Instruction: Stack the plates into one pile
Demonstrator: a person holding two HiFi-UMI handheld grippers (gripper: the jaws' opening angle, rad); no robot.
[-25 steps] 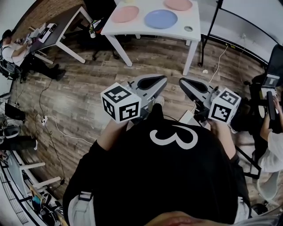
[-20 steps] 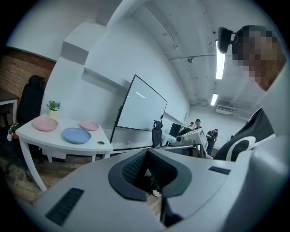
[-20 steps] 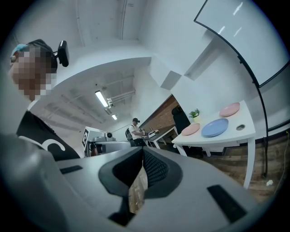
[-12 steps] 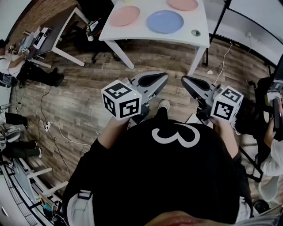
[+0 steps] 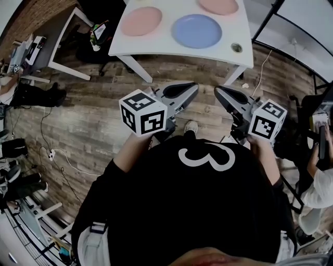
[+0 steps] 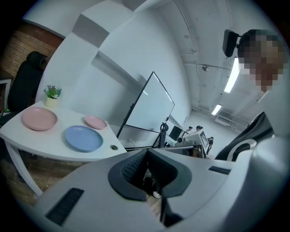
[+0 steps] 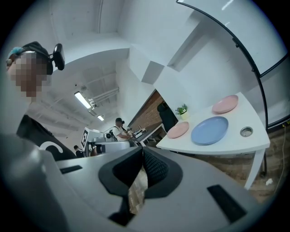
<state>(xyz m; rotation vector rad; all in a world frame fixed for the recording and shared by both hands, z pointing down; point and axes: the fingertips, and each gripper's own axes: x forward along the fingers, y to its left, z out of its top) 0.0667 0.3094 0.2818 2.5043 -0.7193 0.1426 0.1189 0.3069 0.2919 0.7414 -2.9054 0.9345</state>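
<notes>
Plates (image 5: 196,30) apart on table (image 5: 156,44); left hand-held gripper (image 5: 193,87), right hand-held gripper (image 5: 218,91) closed, empty; shirt (image 5: 203,197) "3".

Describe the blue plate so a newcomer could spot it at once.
On the white table ahead of the person lie three separate plates. The blue plate sits nearest the round hole, between the left pink plate and the far pink plate. It alone is blue.

Bare wooden floor (image 5: 93,114) lies before the table (image 5: 156,44), seemingly unobstructed.
</notes>
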